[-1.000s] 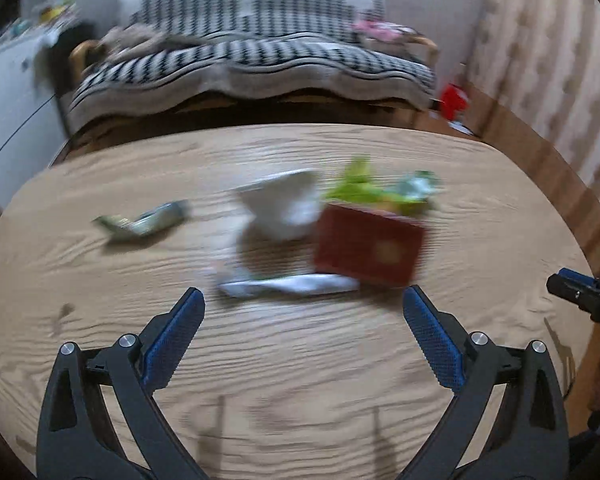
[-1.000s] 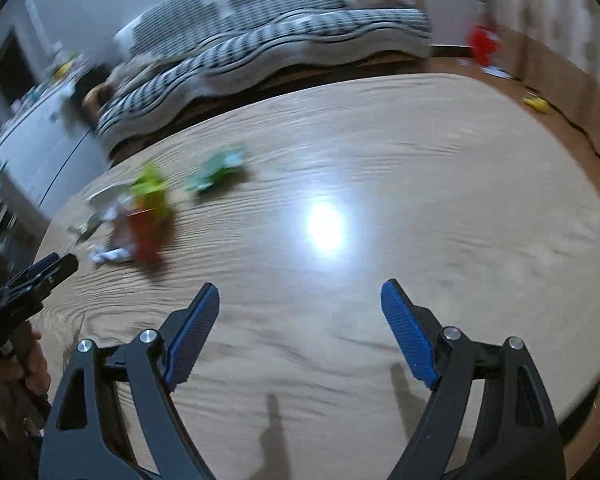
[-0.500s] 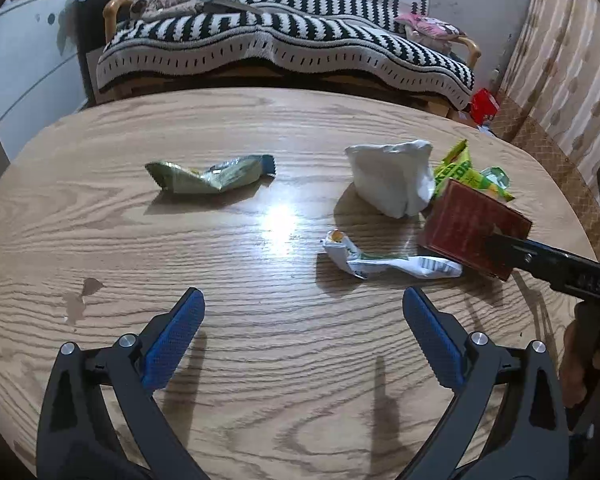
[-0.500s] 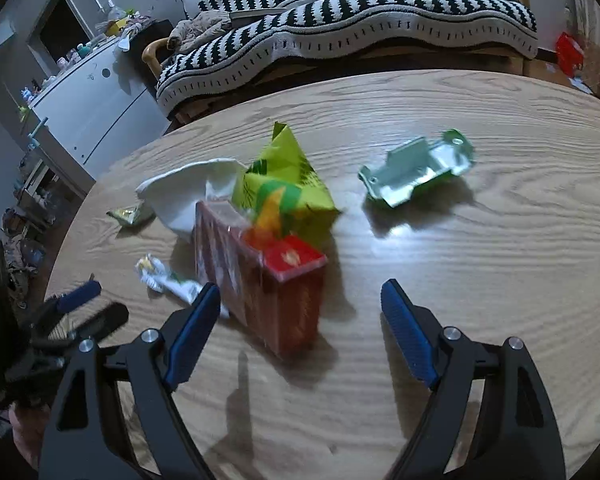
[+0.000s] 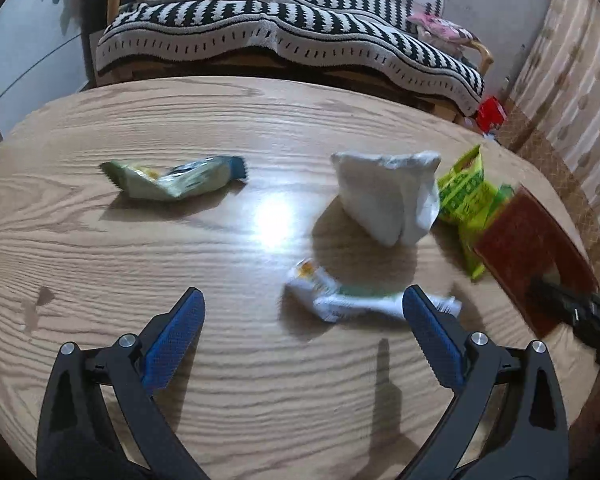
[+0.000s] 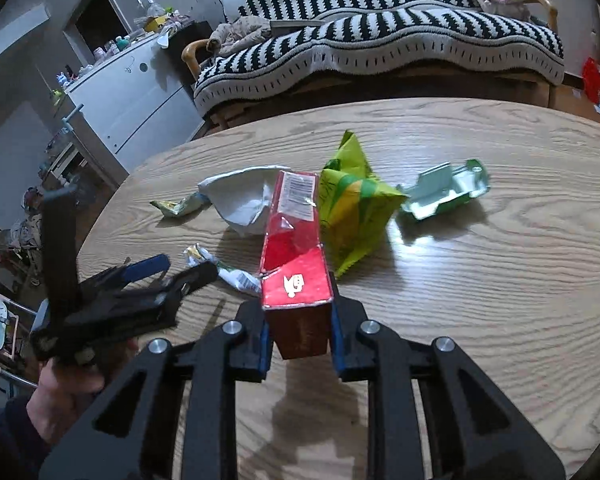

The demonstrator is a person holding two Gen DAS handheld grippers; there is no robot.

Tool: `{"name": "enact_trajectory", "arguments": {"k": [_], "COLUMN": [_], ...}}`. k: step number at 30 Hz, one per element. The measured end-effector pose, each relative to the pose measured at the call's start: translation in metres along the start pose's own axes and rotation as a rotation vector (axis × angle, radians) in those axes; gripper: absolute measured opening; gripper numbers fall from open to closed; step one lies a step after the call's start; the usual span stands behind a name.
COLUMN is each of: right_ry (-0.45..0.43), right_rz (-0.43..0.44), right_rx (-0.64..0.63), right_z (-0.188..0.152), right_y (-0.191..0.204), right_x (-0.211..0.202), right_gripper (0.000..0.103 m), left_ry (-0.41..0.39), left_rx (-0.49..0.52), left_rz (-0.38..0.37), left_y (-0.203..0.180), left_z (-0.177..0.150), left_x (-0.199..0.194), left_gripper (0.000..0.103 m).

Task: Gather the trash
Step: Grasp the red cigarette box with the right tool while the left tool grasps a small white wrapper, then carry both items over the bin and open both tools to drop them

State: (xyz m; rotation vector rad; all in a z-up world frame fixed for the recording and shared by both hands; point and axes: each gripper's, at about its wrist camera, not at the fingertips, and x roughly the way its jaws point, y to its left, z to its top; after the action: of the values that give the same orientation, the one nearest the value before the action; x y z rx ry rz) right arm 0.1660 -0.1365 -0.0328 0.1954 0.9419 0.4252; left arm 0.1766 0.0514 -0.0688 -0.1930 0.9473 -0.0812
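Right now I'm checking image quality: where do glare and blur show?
Left wrist view: a lamp glare patch on the wooden table; the crumpled white wrapper and red box smear with motion blur. Right wrist view: sharper, with a small glare beside the green tray.

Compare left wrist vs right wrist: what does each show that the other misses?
Left wrist only: the open left claw from behind, poised over the crumpled white wrapper.

Right wrist only: the right claw closing with its pads against the red carton, plus the torn green-and-white package behind it.

Both: the wooden table, white paper bag, lime-green snack bag, and pale green wrapper.
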Motion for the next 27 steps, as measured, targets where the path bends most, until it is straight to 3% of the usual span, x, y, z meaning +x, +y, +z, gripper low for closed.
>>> {"name": "enact_trajectory", "arguments": {"k": [2,7,9,10,11,12,17,27], "right_ry": [-0.003,-0.007,-0.017,-0.020,-0.027,-0.030,-0.050,-0.110], "right_rz": [-0.007,-0.022,-0.025,-0.026,-0.028,-0.026,-0.036,-0.128], "right_rx": [-0.004,0.003,0.007,0.009,0.012,0.013,0.019,0.093], "right_z": [-0.003,-0.012,-0.017,-0.018,-0.020,-0.020,-0.028,-0.056], "right_y": [-0.003,-0.019,-0.028,-0.031,-0.034,-0.037,-0.045,-0.091], "right_x": [-0.007,-0.026,-0.038,-0.042,-0.048,-0.051,-0.073,-0.138], "right_gripper": [0.022,0.022,0.022,0.022,0.022,0.022,0.022,0.022], "left_ry": [0.002,0.030,0.018,0.008,0.005,0.011,0.038,-0.023], "left_rx": [-0.005,0.057,0.095,0.106,0.107,0.103,0.043,0.121], "left_rz": [0.024,0.167,0.201,0.202,0.207,0.212,0.131,0.002], "left_y": [-0.008,-0.032,-0.040,-0.044,-0.046,-0.047,-0.047,-0.107], "left_z": [0.002,-0.003,-0.007,-0.009,-0.011,-0.012,-0.013,-0.026], "left_x": [0.005,0.021,0.020,0.018,0.016,0.014,0.004,-0.043], "left_gripper": [0.096,0.092,0.065,0.057,0.034,0.021,0.008,0.007]}}
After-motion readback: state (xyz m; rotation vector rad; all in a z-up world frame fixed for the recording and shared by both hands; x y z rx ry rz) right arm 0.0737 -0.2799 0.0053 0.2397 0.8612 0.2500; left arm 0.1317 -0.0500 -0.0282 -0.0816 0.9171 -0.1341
